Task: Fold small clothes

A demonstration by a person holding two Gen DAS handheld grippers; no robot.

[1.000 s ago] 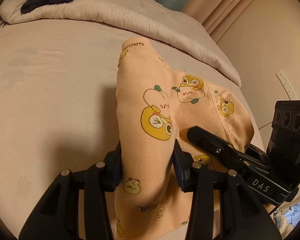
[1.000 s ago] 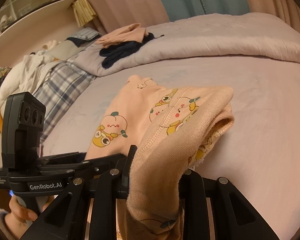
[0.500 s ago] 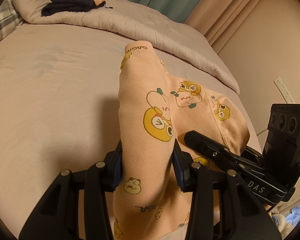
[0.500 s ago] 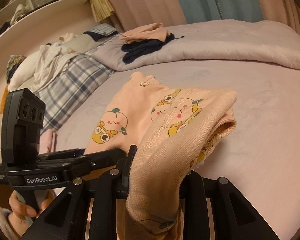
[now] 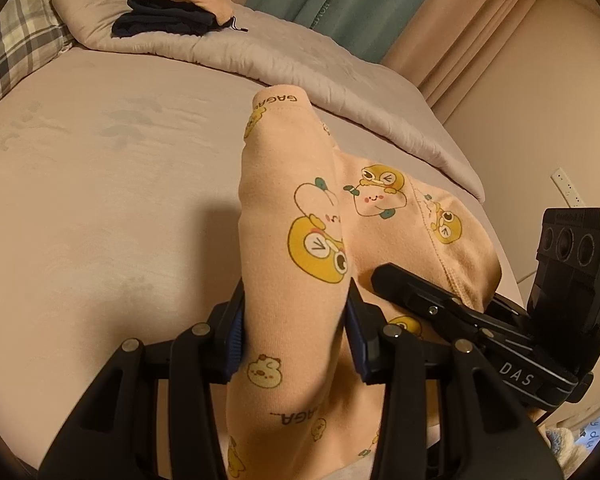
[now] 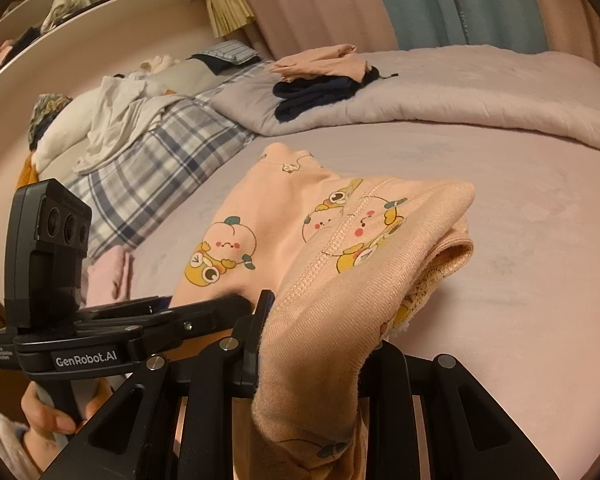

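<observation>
The right claw clamps the peach printed garment above the bed.

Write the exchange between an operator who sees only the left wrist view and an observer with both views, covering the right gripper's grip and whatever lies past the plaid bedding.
Operator: I see the right gripper only from the side. Is it clamped on the cloth?
Observer: Yes. The right gripper pinches a bunched fold of the peach garment, which drapes forward over its fingers.
Operator: What lies past the plaid bedding at my left edge?
Observer: A loose heap of white clothes lies on the plaid bedding.
</observation>
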